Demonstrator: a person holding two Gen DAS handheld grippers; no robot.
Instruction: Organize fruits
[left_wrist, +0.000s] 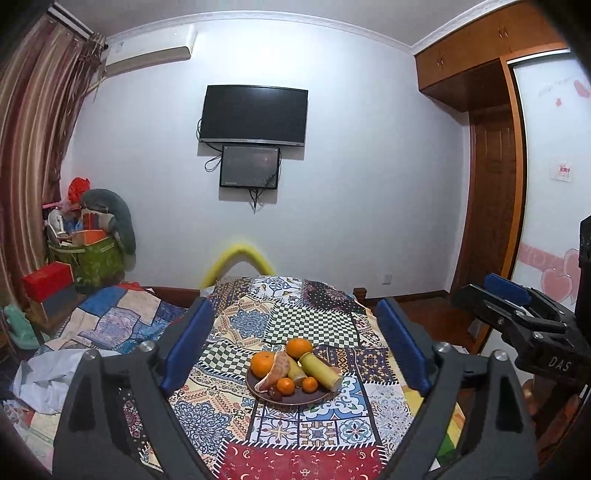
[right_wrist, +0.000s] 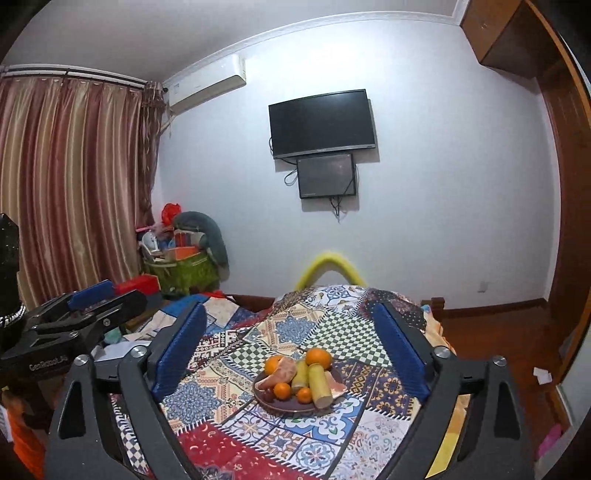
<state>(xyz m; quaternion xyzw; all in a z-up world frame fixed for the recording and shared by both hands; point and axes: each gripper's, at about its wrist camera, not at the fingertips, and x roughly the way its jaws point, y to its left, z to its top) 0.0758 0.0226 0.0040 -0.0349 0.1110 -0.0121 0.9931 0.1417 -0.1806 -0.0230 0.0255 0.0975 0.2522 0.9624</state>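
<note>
white wall (left_wrist: 369, 166), black tv (left_wrist: 254, 113), striped curtain (right_wrist: 70, 177), wooden wardrobe (left_wrist: 480, 66), patchwork-covered table (left_wrist: 314, 317).

dim, bluish indoor light (soft shadows); fisheye bends edges, corners vignetted.

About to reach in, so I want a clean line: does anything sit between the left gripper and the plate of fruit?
Nothing visible does. The left gripper is open above the patterned cloth, and only bare cloth lies between it and the plate of fruit.

patchwork cloth cover (left_wrist: 314, 321), glossy plate (left_wrist: 258, 392) — matt oranges (left_wrist: 299, 348)
</note>
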